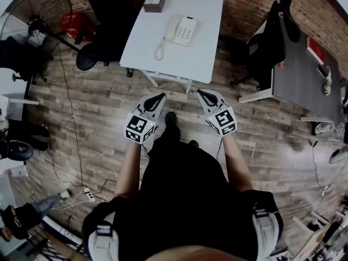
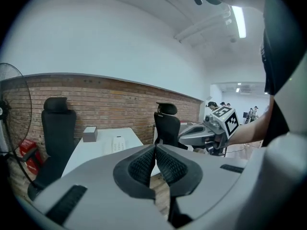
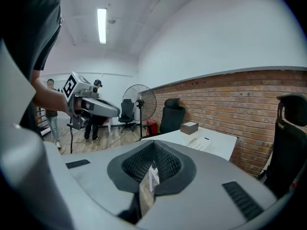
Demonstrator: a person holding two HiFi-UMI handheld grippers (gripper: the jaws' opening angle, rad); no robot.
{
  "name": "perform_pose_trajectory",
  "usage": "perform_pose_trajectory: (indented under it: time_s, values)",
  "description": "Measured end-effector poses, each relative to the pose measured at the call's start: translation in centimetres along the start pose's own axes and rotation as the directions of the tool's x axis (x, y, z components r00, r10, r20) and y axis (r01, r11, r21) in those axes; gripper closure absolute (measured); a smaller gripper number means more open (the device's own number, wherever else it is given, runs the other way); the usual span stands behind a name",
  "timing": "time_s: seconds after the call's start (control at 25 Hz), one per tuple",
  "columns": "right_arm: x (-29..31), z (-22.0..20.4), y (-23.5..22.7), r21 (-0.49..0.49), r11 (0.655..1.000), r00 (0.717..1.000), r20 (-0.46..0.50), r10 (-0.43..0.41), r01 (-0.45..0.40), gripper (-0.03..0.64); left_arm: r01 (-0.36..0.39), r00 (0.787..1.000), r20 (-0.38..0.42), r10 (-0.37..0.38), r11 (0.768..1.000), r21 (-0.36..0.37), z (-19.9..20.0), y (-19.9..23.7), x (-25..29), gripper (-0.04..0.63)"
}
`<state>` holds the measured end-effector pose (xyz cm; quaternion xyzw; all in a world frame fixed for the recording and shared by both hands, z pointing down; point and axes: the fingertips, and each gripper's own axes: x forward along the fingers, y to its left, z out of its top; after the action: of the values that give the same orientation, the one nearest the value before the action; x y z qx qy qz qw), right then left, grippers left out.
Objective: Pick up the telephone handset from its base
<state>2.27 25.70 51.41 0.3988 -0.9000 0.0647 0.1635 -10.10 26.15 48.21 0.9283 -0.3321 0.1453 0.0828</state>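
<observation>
The cream handset (image 1: 170,29) rests on its base (image 1: 185,31) in the middle of the worktop (image 1: 179,61). It lies well beyond the left gripper (image 1: 159,98) and right gripper (image 1: 200,93), which hang off the worktop's near edge with their fingers pressed together on nothing. Only the head view shows the coiled cord (image 1: 159,49).

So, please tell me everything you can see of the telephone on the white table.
The telephone is a white, plastic-looking desk set, flat on the table, toward its far end. Its handset rests on the base, left of the keypad; a coiled cord loops from it across the tabletop. Nothing else touches it.
</observation>
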Motion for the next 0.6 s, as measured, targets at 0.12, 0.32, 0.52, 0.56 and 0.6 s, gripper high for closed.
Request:
perform_pose_trajectory:
  time_s: [0.12, 0.32, 0.52, 0.56, 0.6]
  values:
    - [2.3, 0.4, -1.3, 0.009, 1.000, 1.000, -0.012, -0.010, 0.010, 0.620, 0.009, 1.000, 0.005, -0.009, 1.000, -0.001, 0.7, 2.9, 1.6, 0.572]
    - [5.7, 0.9, -3.1, 0.019, 0.999, 0.999, -0.033, -0.030, 0.031, 0.620, 0.034, 0.999, 0.002, -0.034, 0.999, 0.001, 1.4, 6.9, 3.6, 0.572]
    - [8.2, 1.9, -4.9, 0.035, 0.997, 0.997, -0.037, -0.067, 0.068, 0.620, 0.061, 0.998, -0.001, -0.061, 0.998, 0.009, 2.1, 9.9, 4.7, 0.572]
    - [8.6, 2.0, -5.1, 0.038, 0.996, 0.997, -0.036, -0.074, 0.075, 0.620, 0.066, 0.998, -0.001, -0.066, 0.998, 0.011, 2.2, 10.5, 4.9, 0.572]
    - [9.1, 2.2, -5.2, 0.039, 0.996, 0.996, -0.037, -0.080, 0.082, 0.620, 0.071, 0.997, -0.002, -0.071, 0.997, 0.011, 2.2, 11.1, 5.0, 0.572]
